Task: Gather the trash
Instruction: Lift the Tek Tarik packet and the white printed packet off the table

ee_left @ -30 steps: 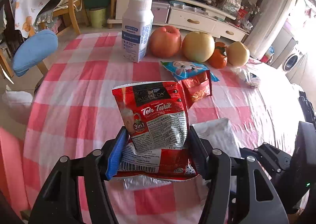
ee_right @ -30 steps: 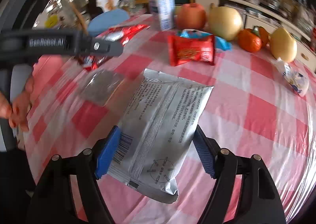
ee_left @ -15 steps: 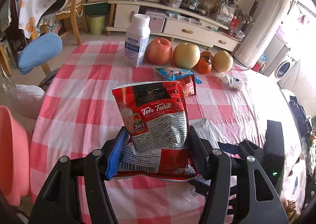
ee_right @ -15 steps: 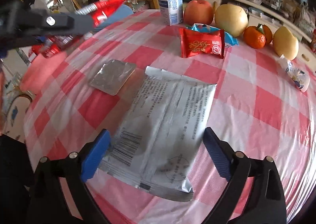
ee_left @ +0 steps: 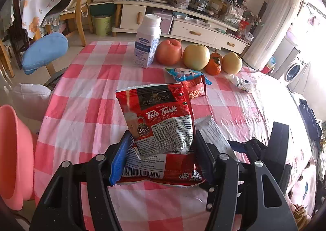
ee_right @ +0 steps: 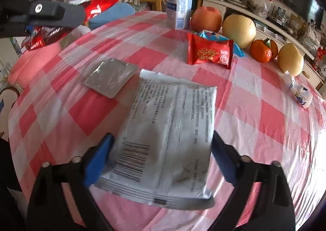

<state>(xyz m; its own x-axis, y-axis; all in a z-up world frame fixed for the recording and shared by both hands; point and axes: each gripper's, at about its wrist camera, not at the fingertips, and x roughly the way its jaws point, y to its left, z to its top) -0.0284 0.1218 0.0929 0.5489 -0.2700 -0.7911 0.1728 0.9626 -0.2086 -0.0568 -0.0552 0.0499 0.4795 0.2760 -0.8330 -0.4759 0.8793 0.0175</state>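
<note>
Left wrist view showed the left gripper (ee_left: 161,149) closed on a red foil "Teh Tarik" instant milk tea sachet (ee_left: 156,127), its blue pad and black pad pressing the lower sides of the pack, which stood up and leaned away from the camera, clear of the pink-and-white checked tablecloth (ee_left: 85,108). Such a sachet looked light, thin and crinkly, with a slick foil skin, so I judged it would buckle under a hard squeeze and could slide out of a loose one; the sealed edges were the firmest place to pinch.

Right wrist view showed the right gripper (ee_right: 163,157) with its jaws spread about as wide as a flat silver foil packet with printed text and a barcode (ee_right: 167,135). The packet's barcode end sat between the pads; whether they actually pressed its edges I could not tell, and the near end was blurred. It looked equally light and floppy, best taken across its narrow width near a seam.

Beyond it a small square silver foil wrapper (ee_right: 111,77) lay flat on the cloth, then a red snack wrapper with gold print (ee_right: 209,54) overlapping a blue wrapper (ee_right: 216,37). A pink plastic basin (ee_left: 14,155) sat at the table's left edge.
</note>
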